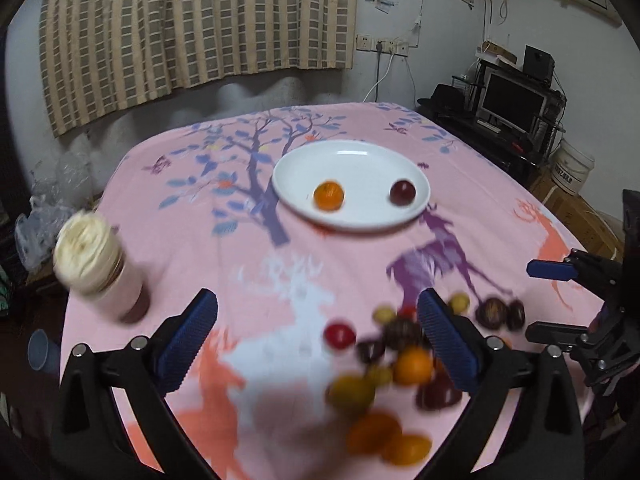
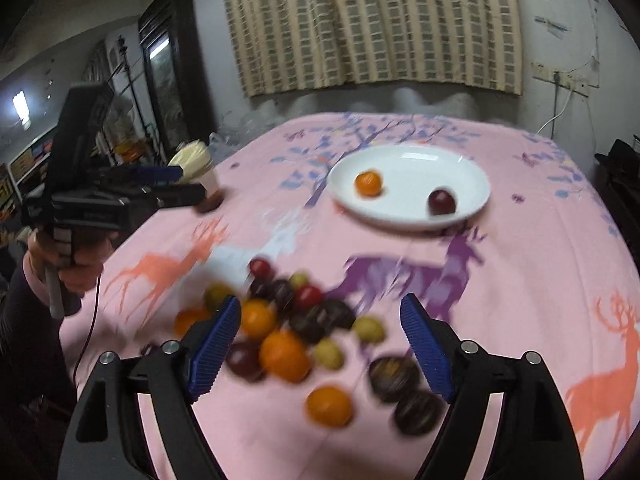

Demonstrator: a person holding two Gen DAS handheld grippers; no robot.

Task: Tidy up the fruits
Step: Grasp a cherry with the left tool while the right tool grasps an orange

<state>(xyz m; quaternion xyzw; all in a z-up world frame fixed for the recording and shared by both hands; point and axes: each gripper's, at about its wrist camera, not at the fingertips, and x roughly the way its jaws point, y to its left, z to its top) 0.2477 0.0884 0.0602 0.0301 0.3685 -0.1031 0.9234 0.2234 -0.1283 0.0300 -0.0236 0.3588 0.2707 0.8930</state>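
Both claws spread, empty: left claw [image 1: 316, 344], right claw [image 2: 320, 344] above fruit pile [image 2: 304, 336]. Plate [image 1: 360, 156] holds two fruits.

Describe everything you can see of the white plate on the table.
The white plate is round, shallow and glossy, ceramic by its look, with a light glare near its far rim. It lies flat on the pink patterned tablecloth, beyond the loose fruit pile. Two fruits rest in it, apart: an orange one and a dark red one. Neither tongs touches it.
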